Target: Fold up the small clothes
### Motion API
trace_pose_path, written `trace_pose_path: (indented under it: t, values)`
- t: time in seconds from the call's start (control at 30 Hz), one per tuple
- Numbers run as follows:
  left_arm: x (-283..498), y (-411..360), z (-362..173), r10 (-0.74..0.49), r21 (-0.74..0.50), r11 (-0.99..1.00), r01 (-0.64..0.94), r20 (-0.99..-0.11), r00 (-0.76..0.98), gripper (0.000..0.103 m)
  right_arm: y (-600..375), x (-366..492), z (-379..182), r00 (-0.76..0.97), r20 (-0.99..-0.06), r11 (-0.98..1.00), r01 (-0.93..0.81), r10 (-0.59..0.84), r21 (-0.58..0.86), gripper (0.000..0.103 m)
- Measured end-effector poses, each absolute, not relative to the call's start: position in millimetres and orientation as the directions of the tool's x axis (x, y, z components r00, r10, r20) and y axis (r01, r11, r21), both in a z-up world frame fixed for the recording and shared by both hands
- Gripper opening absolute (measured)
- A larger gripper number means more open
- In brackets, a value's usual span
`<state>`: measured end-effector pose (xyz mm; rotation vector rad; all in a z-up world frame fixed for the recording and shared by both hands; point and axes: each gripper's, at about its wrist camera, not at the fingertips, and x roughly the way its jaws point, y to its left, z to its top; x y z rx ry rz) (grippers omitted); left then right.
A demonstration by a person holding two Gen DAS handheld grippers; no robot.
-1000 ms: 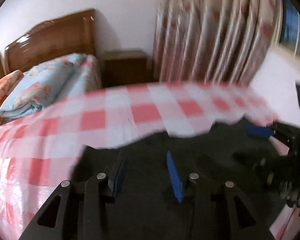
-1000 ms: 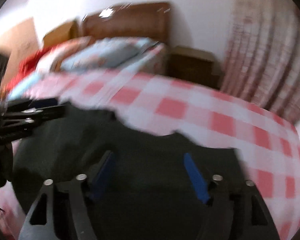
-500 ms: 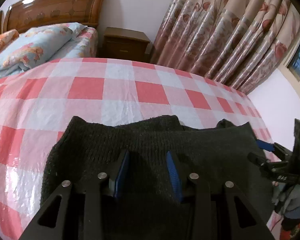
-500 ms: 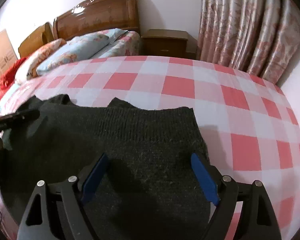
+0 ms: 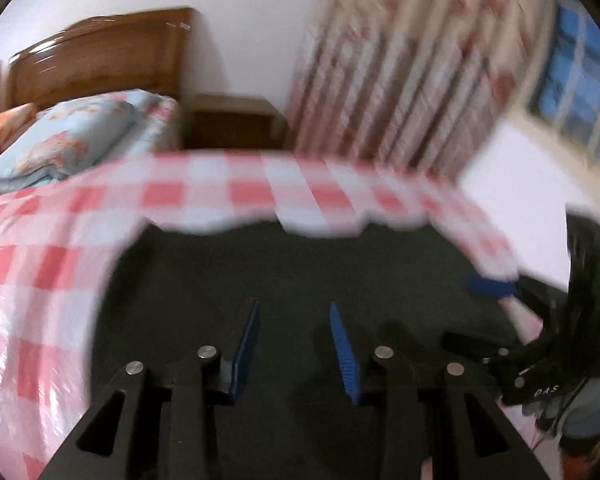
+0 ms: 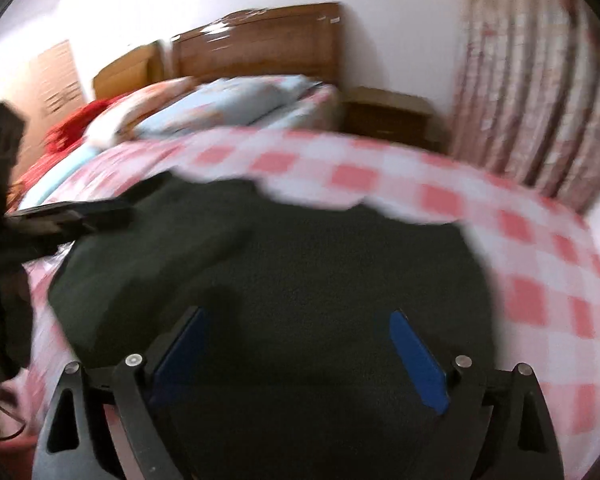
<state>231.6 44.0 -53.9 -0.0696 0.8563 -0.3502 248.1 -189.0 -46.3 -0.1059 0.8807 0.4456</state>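
A small dark charcoal knitted garment (image 5: 300,276) lies spread flat on the red-and-white checked cloth (image 5: 40,280), filling the lower middle of both wrist views. Its surface (image 6: 300,280) looks smooth and matte; the knit texture is lost to blur. The far edge is wavy and uneven, with a dip near its middle. On the left, the fabric bunches into a slightly raised fold.

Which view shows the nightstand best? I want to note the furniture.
The left wrist view: the nightstand sits near centre, top and front visible, only mildly blurred. The right wrist view shows it smaller, more smeared, between bed and curtain.
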Motion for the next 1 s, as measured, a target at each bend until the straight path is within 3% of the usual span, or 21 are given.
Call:
trace_pose_path:
  t: [0.07,0.1,0.27,0.4,0.47,0.6,0.67,0.73,1.0]
  values:
    - [229,33,-78,-0.255,-0.111,0.954,0.277,-0.784,0.566,0.040,-173,242,-68,0.509,-0.798,0.890,-0.450,0.322,0.072,0.103]
    - [222,35,-81,-0.261,-0.094,0.952,0.292,-0.749,0.609,0.040,-168,235,-73,0.551,-0.782,0.886,-0.464,0.290,0.002,0.103]
    - [207,77,-82,-0.264,-0.132,0.960,0.247,-0.722,0.639,0.041,-206,225,-72,0.561,-0.781,0.897,-0.441,0.273,-0.004,0.103]
    - [184,109,-77,-0.271,-0.176,0.962,0.208,-0.695,0.666,0.034,-247,211,-69,0.586,-0.756,0.923,-0.381,0.292,0.061,0.103]
    - [178,104,-70,-0.224,-0.142,0.974,0.175,-0.698,0.680,0.030,-240,205,-63,0.606,-0.760,0.943,-0.333,0.233,0.024,0.103]
    - [169,59,-65,-0.333,-0.178,0.939,0.295,-0.687,0.646,0.032,-200,196,-61,0.573,-0.742,0.903,-0.418,0.349,0.101,0.103]
    - [169,35,-80,-0.310,-0.125,0.937,0.326,-0.726,0.613,0.032,-174,191,-70,0.587,-0.753,0.892,-0.452,0.297,-0.001,0.103]
    - [159,30,-84,-0.276,-0.053,0.940,0.337,-0.700,0.659,0.033,-177,189,-71,0.590,-0.745,0.891,-0.454,0.311,0.011,0.103]
    - [149,72,-89,-0.359,-0.167,0.926,0.339,-0.667,0.653,0.035,-238,165,-76,0.604,-0.732,0.903,-0.428,0.316,0.037,0.103]
